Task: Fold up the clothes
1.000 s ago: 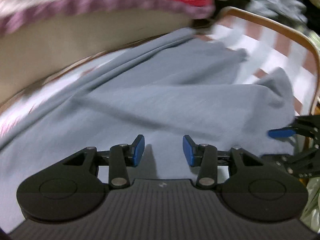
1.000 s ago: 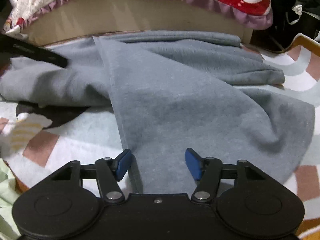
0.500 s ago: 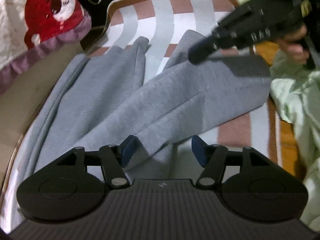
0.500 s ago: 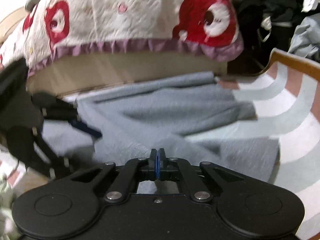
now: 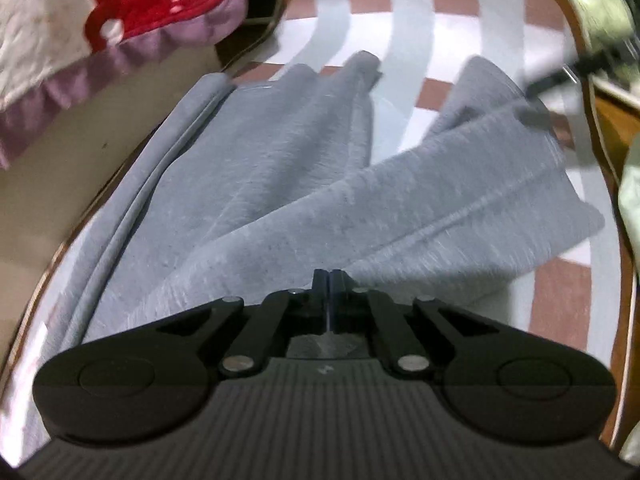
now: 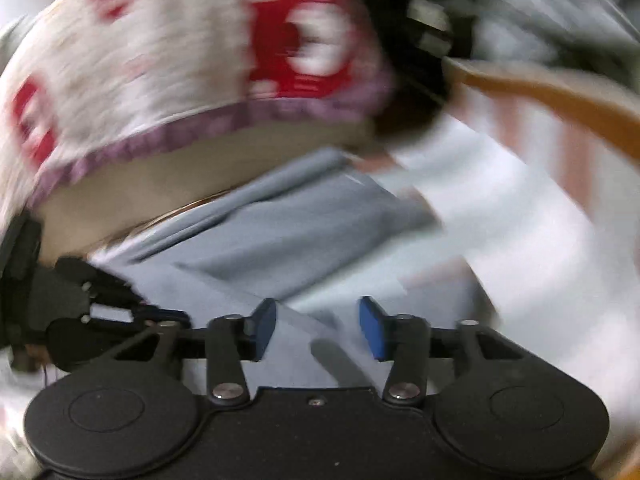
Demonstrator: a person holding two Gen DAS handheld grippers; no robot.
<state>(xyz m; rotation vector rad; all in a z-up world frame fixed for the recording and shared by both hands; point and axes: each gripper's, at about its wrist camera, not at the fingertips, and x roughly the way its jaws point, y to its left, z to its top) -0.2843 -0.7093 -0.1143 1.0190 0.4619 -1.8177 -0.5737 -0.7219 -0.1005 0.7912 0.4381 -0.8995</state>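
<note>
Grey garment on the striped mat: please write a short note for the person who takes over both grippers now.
Left gripper: shut on the grey garment at its near edge.
Right gripper: jaws opening, grey cloth between them but not pinched.
Garment: rumpled on the striped mat, beside the bear-print quilt.
Done: one flap lies folded over.
Left: smooth and finish the folds.

A: Legend, left wrist view — which texts or labels can be read?

B: None. The only mark is a small pale emblem [image 5: 322,370] on the ribbed black housing behind the left claw [image 5: 329,280]; it is a tiny zigzag shape, not a legible letter or number.

A: And the right wrist view?

B: None either — the red figures on the white quilt [image 6: 192,52] are pictures, blurred, and carry no readable writing.
</note>
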